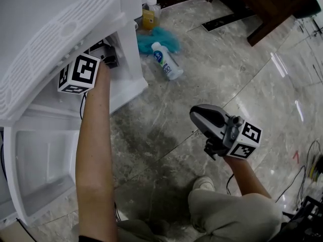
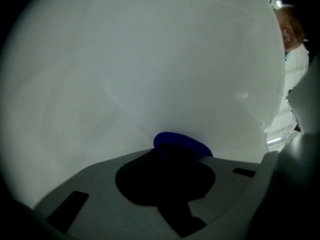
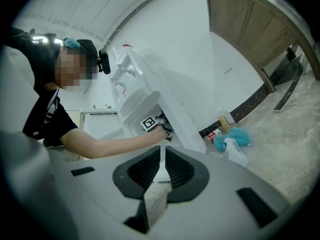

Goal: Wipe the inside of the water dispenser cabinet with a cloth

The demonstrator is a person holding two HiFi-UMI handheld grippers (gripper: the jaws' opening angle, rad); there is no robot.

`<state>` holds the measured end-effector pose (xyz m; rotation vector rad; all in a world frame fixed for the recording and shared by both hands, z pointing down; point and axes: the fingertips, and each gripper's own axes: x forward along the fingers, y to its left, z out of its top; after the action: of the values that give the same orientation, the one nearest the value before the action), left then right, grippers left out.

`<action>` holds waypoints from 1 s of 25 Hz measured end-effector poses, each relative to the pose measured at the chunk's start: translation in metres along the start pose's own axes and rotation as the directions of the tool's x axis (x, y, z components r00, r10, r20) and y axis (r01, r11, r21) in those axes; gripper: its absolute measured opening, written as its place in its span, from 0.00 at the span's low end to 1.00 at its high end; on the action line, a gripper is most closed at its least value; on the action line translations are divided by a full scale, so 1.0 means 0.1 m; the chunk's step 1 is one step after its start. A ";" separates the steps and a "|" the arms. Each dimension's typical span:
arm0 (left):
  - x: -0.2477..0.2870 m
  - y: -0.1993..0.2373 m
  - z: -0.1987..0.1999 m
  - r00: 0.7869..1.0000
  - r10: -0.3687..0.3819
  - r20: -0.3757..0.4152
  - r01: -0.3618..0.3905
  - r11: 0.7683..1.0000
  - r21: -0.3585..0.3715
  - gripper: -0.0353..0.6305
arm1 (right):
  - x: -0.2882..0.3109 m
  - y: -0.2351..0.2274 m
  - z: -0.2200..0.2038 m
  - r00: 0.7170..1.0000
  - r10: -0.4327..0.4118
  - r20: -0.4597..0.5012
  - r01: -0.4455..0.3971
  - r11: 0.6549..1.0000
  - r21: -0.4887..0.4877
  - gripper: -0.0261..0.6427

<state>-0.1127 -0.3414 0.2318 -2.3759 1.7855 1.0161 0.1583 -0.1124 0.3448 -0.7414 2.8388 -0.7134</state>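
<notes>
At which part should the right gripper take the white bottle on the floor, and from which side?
Take the white bottle at mid-body, probably from above, jaws across its width. It lies on its side with both long sides free; the teal cloth crowds one end. The shut right gripper must open first.

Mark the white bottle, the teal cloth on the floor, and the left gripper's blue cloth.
white bottle (image 1: 167, 63), head view, mid body.
teal cloth (image 1: 169, 37), head view, right part.
blue cloth (image 2: 182, 144), left gripper view, bit showing past the jaws.
</notes>
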 end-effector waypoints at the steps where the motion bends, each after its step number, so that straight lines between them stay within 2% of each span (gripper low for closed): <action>1: -0.04 -0.03 0.00 1.000 0.001 0.004 -0.001 1.000 -0.012 0.14 | 0.00 0.02 0.00 1.000 0.005 0.001 -0.005 1.000 -0.001 0.08; 5: -0.15 -0.18 0.03 0.999 -0.010 0.032 0.011 0.999 -0.053 0.14 | -0.02 0.01 -0.01 1.000 0.011 0.004 -0.011 1.000 0.013 0.08; 9: -0.04 -0.11 0.01 1.000 0.014 0.011 -0.013 0.999 -0.050 0.14 | -0.07 -0.02 0.02 1.000 0.006 0.015 -0.006 1.000 0.017 0.08; 13: 0.09 0.03 0.02 0.999 0.043 -0.024 -0.043 0.999 0.010 0.14 | -0.10 -0.04 0.03 1.000 0.002 0.023 -0.003 1.000 0.026 0.08; 16: 0.07 0.01 0.01 0.997 0.048 -0.056 -0.046 0.999 0.027 0.14 | -0.10 0.00 0.02 1.000 0.003 0.030 -0.004 1.000 0.028 0.08; 20: -0.18 -0.13 -0.02 0.991 -0.001 -0.133 0.011 0.997 0.077 0.14 | -0.04 0.09 -0.01 0.999 0.021 0.037 -0.022 0.999 0.028 0.08; 22: -0.43 -0.27 -0.10 0.976 -0.047 -0.215 0.074 0.990 0.123 0.14 | 0.03 0.15 -0.02 0.998 0.037 0.042 -0.038 0.999 0.021 0.08; 23: -0.57 -0.37 -0.16 0.961 -0.076 -0.265 0.116 0.983 0.140 0.14 | 0.08 0.17 -0.03 0.998 0.047 0.040 -0.048 0.999 0.017 0.08; 25: -0.88 -0.60 -0.29 0.915 -0.150 -0.373 0.219 0.964 0.150 0.14 | 0.19 0.23 -0.08 0.997 0.069 0.017 -0.069 0.998 -0.002 0.08</action>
<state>-0.0596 -0.2552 0.2759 -2.6709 1.6120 0.3872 0.1298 -0.1003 0.3409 -0.6432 2.8343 -0.6922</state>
